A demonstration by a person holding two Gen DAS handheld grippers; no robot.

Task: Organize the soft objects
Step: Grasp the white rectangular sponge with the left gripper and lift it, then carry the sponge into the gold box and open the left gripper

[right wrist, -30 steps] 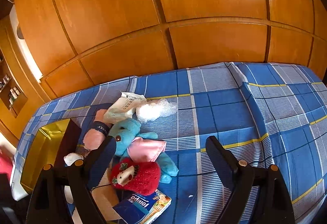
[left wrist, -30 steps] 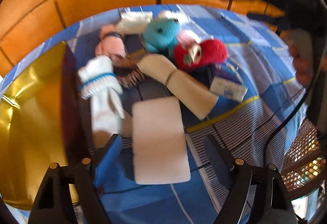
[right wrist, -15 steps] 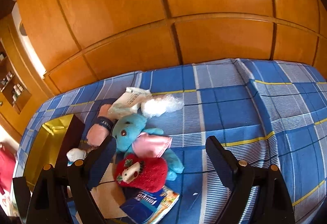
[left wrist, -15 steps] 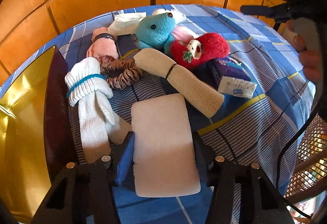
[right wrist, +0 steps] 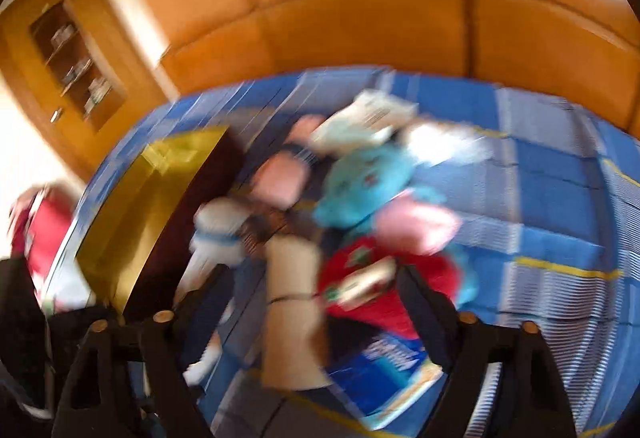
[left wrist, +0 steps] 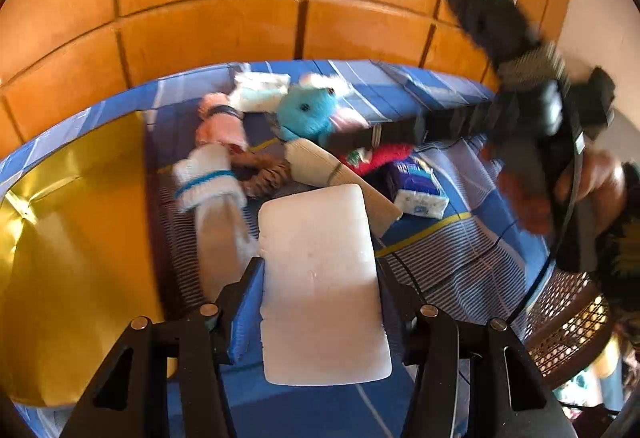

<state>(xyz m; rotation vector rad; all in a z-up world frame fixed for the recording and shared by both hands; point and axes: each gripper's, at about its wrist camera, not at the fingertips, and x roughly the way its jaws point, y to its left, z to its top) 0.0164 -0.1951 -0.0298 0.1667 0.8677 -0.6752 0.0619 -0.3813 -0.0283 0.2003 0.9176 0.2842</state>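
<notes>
My left gripper [left wrist: 320, 278] is shut on a white foam pad [left wrist: 320, 282] and holds it above the blue plaid bedspread [left wrist: 452, 254]. Behind it lie a white sock [left wrist: 208, 182], a beige roll [left wrist: 320, 162], a teal plush [left wrist: 306, 112], a red strawberry plush [left wrist: 384, 156] and a tissue pack [left wrist: 416, 190]. My right gripper [right wrist: 312, 298] is open over the pile, above the beige roll [right wrist: 292, 286] and the red plush [right wrist: 372, 286]; it also shows in the left wrist view [left wrist: 400, 130]. The right wrist view is blurred.
A gold-lined box [left wrist: 76, 238] stands open at the left of the pile, also seen in the right wrist view [right wrist: 148, 206]. A wooden panelled wall [left wrist: 240, 18] backs the bed. A brown wicker basket [left wrist: 568, 326] sits off the bed's right edge.
My left gripper has closed on the foam pad and lifted it. My right gripper has swung down and left over the pile.
</notes>
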